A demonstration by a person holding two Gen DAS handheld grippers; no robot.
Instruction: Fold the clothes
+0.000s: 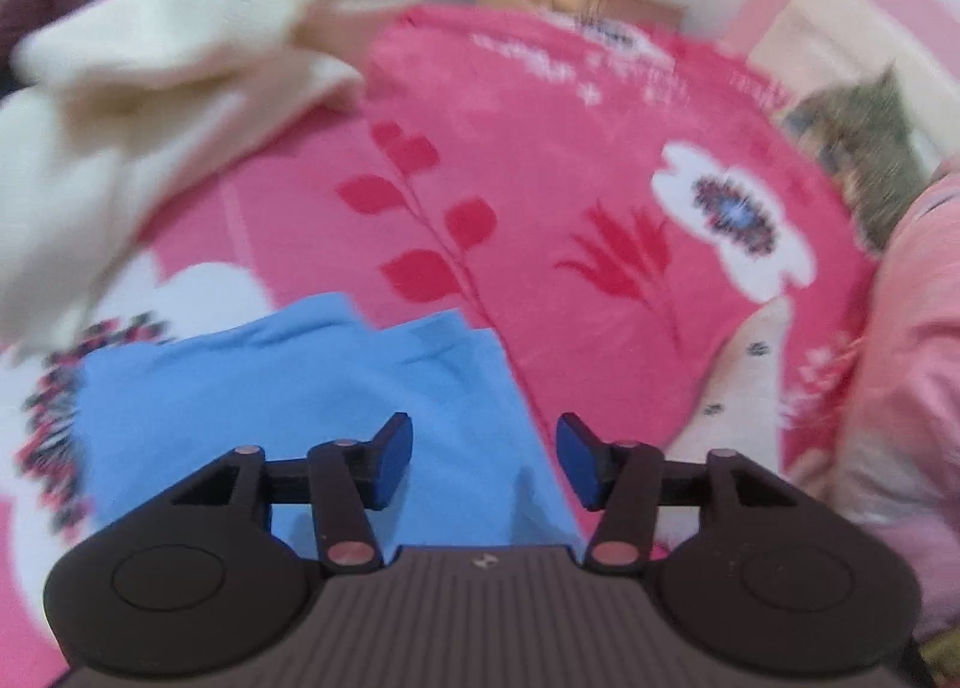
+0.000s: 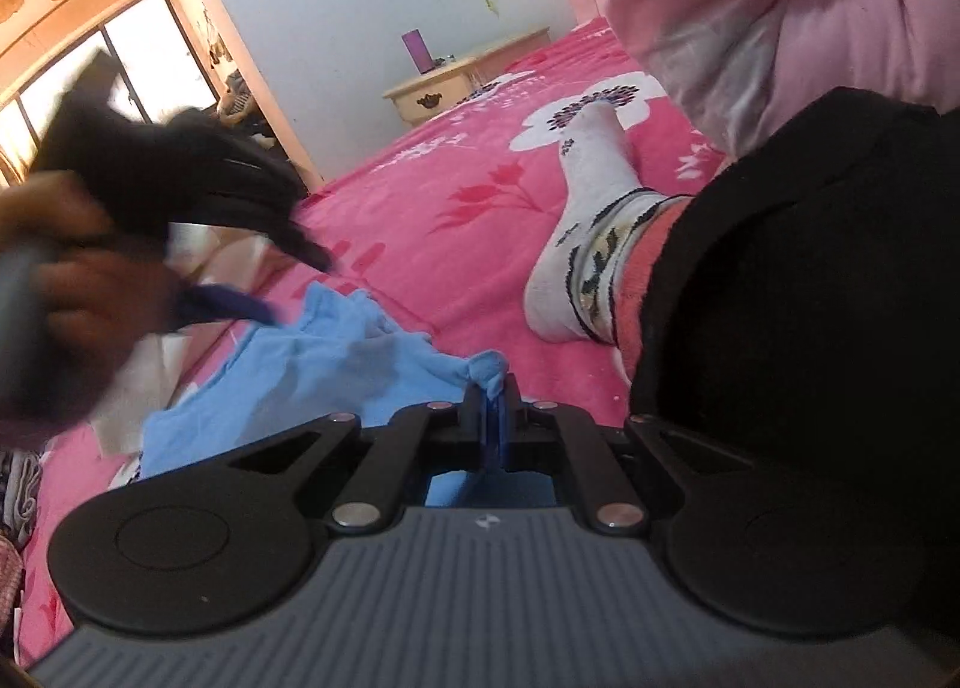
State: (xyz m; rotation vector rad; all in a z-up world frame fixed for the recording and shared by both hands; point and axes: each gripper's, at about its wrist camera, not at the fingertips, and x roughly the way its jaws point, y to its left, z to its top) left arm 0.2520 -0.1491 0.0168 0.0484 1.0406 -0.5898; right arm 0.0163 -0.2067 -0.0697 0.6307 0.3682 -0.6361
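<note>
In the left wrist view, the left gripper (image 1: 485, 463) sits at the bottom centre of the frame with its blue-padded fingers spread apart and nothing between them, hovering over a light blue cloth garment (image 1: 312, 388) that lies rumpled on a pink fleece blanket with white flowers and red leaves (image 1: 510, 159). A blurred cream knitted garment (image 1: 174, 87) fills the upper left of that frame. In the right wrist view, the right gripper (image 2: 493, 418) at lower centre has its fingers pressed together on a bunched corner of the blue garment (image 2: 336, 352), which spreads to the left across the blanket (image 2: 420, 220). A white patterned sock on a foot (image 2: 591, 220) rests right of centre.
</note>
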